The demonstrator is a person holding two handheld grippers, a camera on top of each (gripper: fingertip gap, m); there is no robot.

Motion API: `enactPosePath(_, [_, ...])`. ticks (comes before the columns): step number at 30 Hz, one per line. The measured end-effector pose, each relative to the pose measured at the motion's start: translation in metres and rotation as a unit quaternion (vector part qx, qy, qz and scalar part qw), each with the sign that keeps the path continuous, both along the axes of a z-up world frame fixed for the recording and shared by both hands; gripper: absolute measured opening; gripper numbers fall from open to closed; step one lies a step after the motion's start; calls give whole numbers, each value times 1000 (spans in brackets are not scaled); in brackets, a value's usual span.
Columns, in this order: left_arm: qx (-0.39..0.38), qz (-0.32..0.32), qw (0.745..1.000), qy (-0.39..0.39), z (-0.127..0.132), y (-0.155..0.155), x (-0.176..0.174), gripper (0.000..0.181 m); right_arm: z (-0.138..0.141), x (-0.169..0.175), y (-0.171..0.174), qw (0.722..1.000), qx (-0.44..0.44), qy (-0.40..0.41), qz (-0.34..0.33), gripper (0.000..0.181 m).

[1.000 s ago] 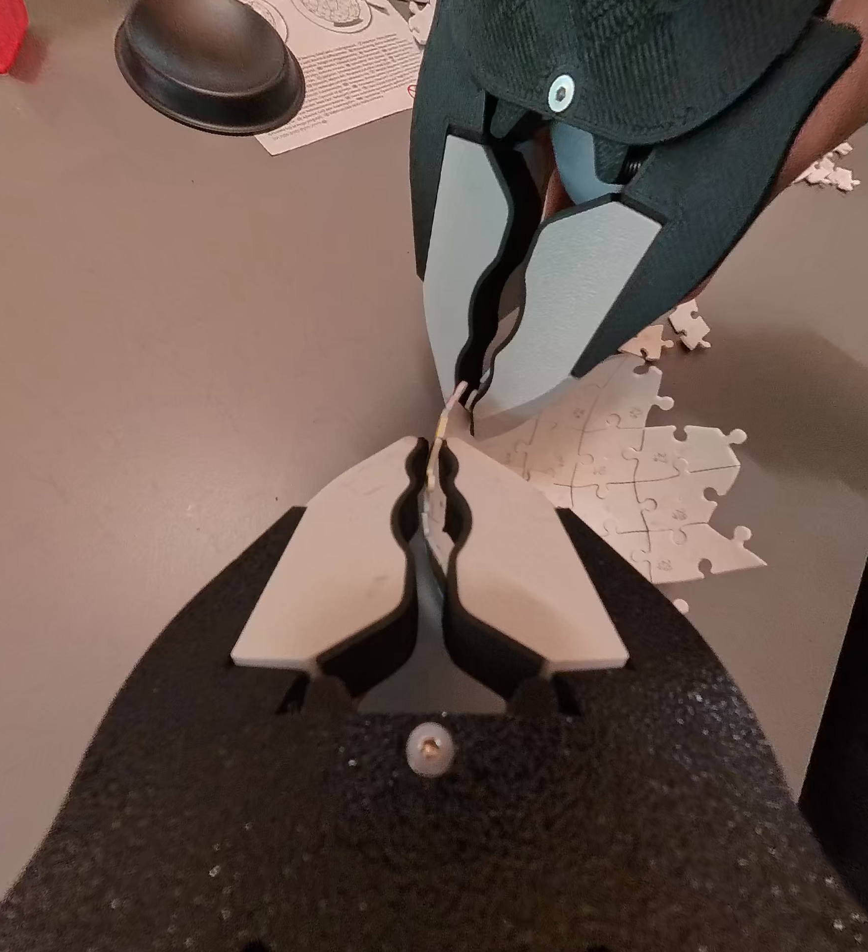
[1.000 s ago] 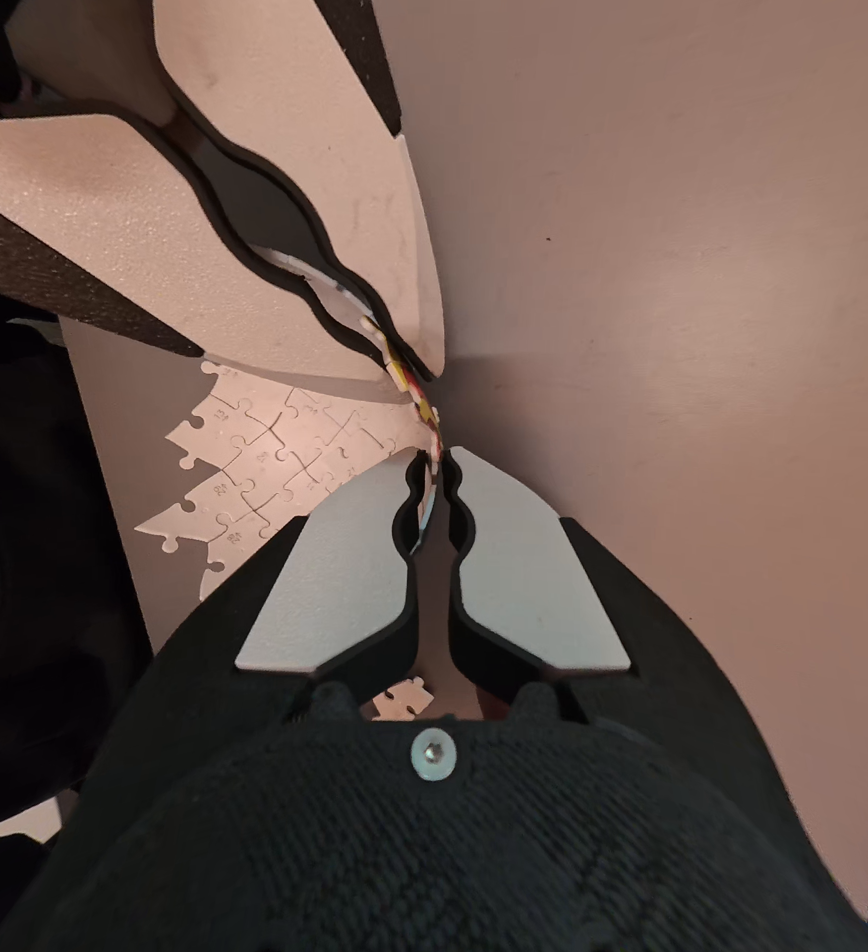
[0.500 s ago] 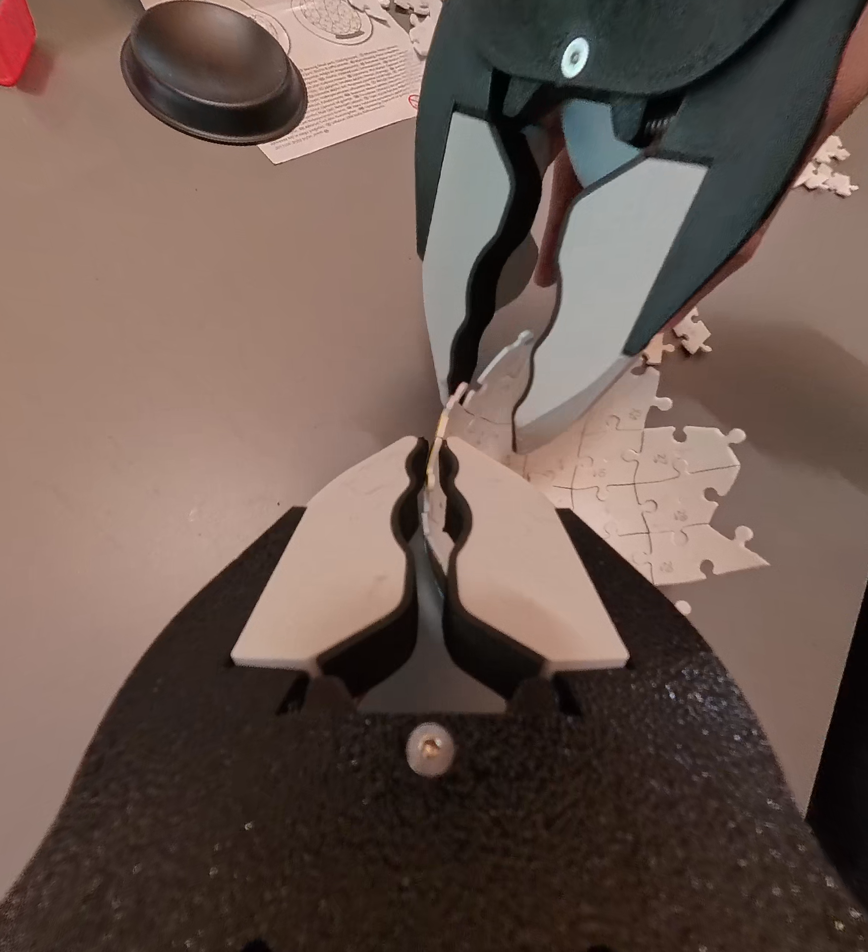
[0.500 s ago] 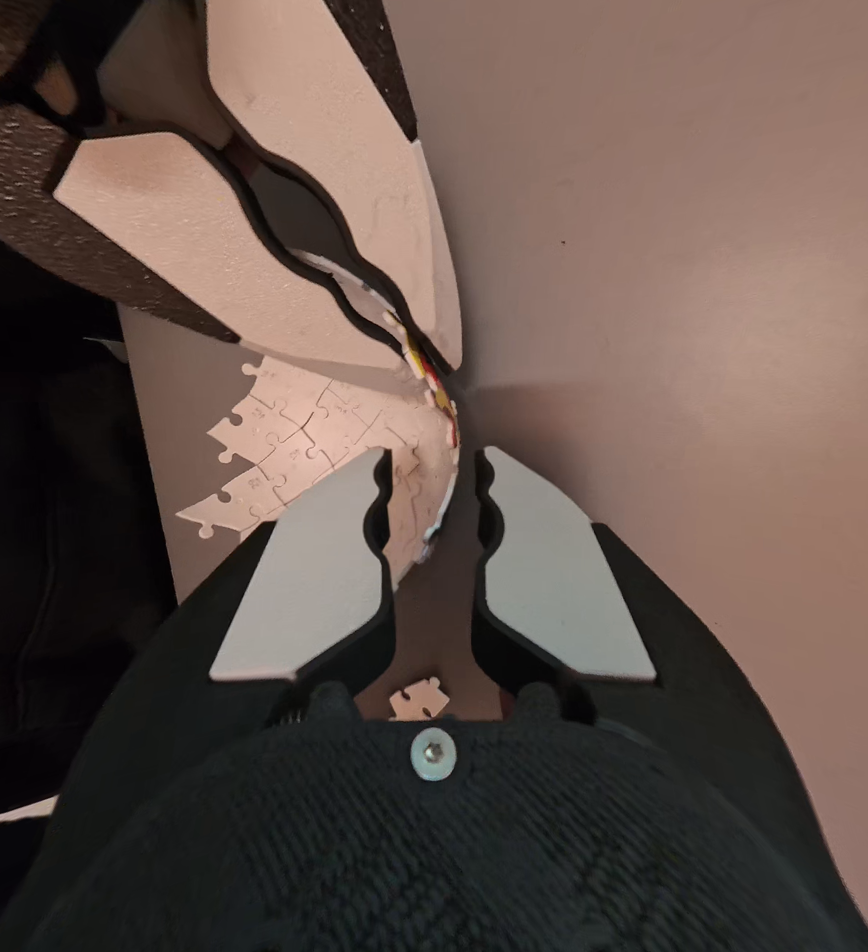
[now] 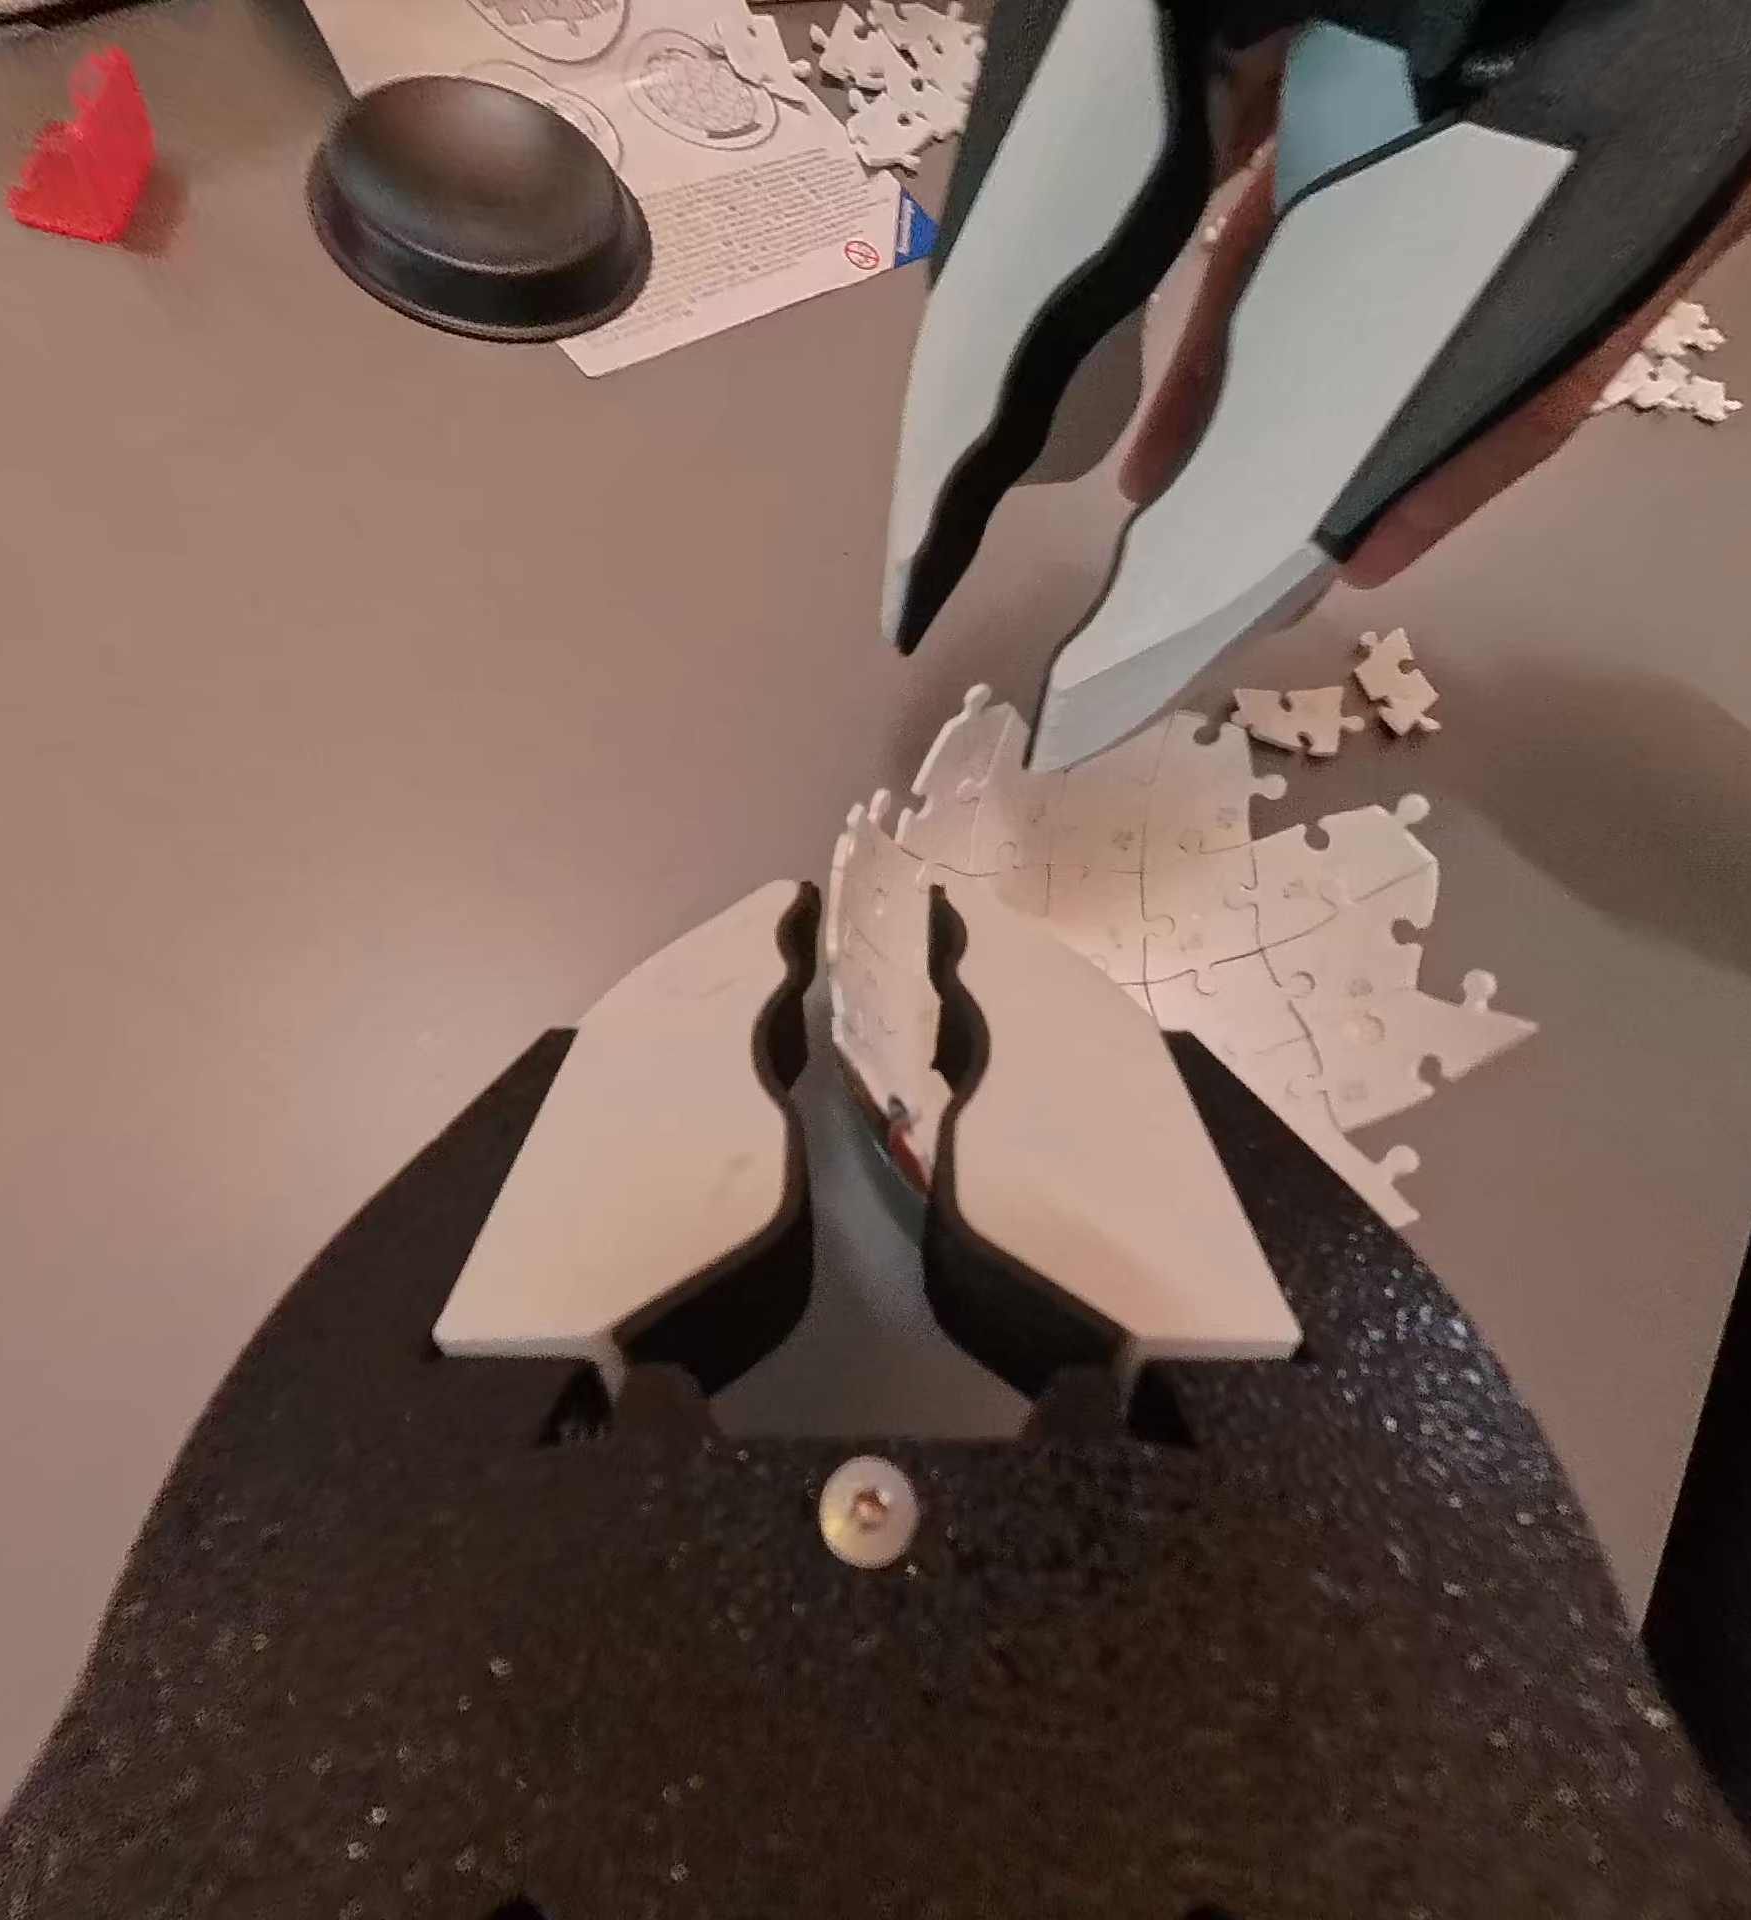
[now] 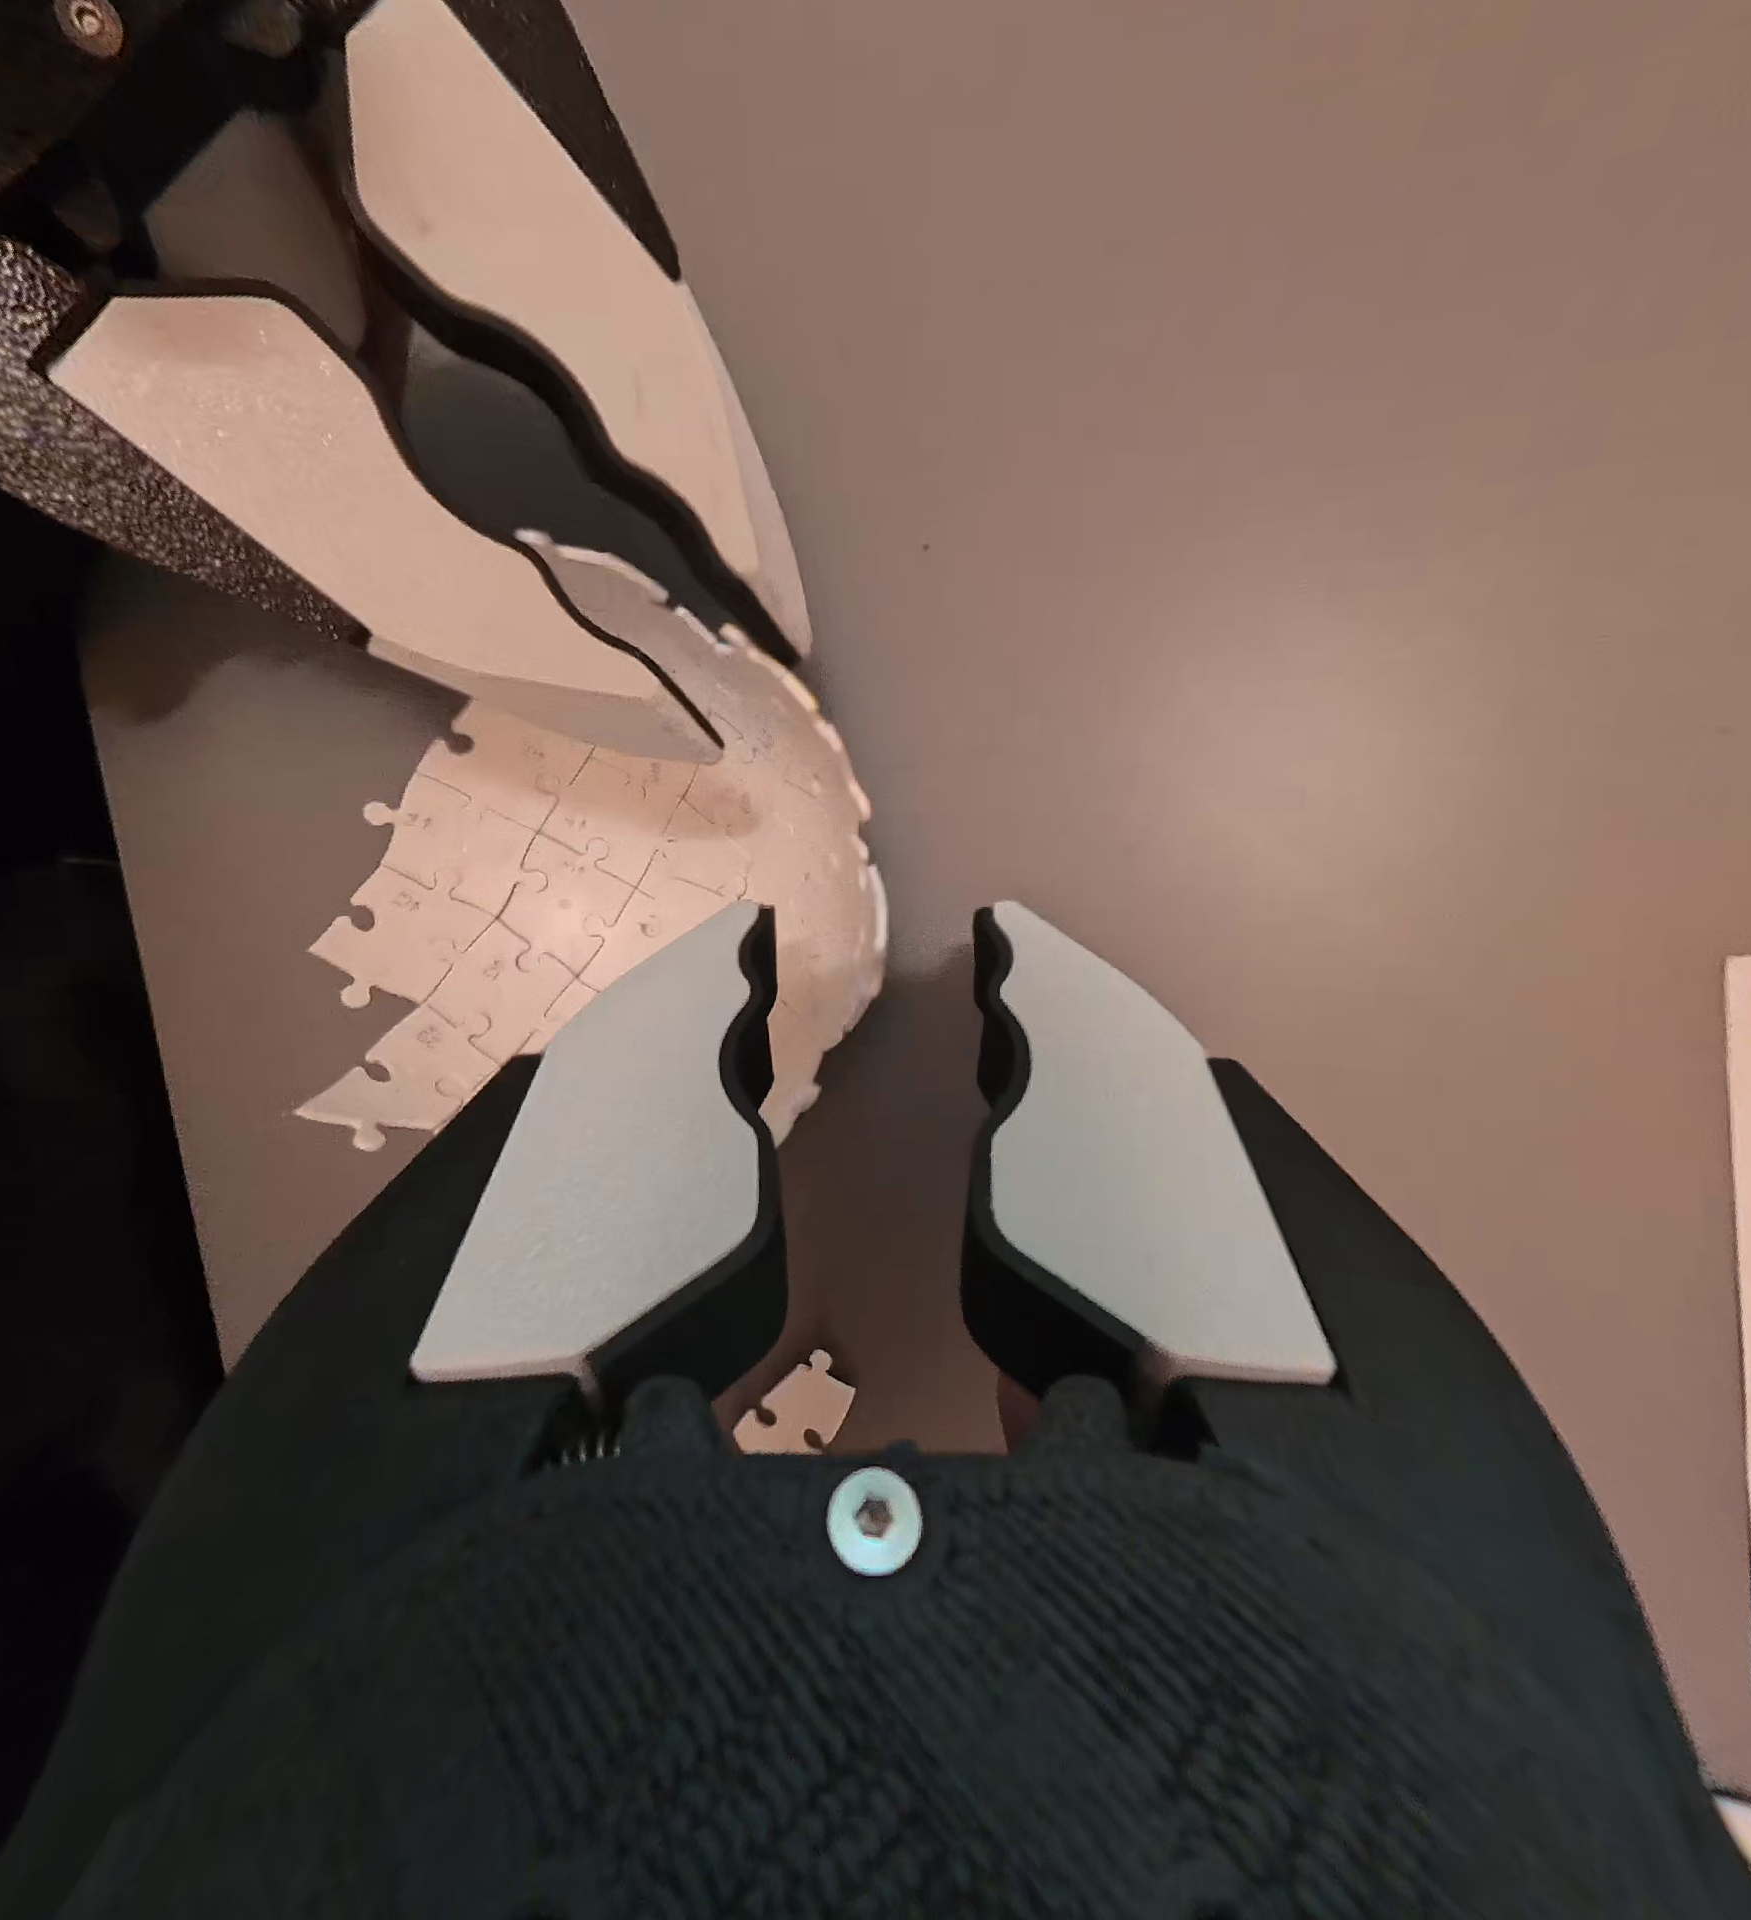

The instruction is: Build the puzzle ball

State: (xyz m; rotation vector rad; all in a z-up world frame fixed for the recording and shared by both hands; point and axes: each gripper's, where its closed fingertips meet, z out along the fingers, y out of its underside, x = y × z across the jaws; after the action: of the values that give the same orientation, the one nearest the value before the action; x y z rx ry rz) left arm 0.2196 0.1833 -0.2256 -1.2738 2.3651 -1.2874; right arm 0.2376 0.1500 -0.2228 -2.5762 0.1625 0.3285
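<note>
Centrally, one curved puzzle section (image 5: 1193, 925) sits between the spread left gripper (image 5: 866, 899); right gripper (image 6: 871, 925) likewise gapes, beside two loose pieces (image 5: 1338, 701).

Warm dim indoor light. Soft glare patch on table (image 6: 1297, 748), right wrist view. Broad soft shadows under right gripper (image 5: 964, 707). Motion blur there; wide-angle bending at edges.

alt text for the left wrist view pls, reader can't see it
The left gripper, jaws parted, has the curved white puzzle section between its fingers over a grey table. The right gripper hangs open just beyond it; a black dome, instruction sheet and loose pieces lie farther back.
</note>
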Motion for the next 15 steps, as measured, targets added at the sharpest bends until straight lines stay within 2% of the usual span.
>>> enactPosePath(5, [32,36,998,-44,22,16,3,33,12,-6,-14,998,58,-2,-35,38])
enactPosePath(9, [93,36,991,-94,55,20,-10,33,19,-9,-34,993,100,-13,-62,38])
enactPosePath(12, [135,-33,983,-117,71,-2,-33,27,24,-11,-51,988,133,-26,-77,37])
enactPosePath(15, [205,-157,961,-96,55,-28,-49,23,19,-19,-72,987,141,-29,-78,37])
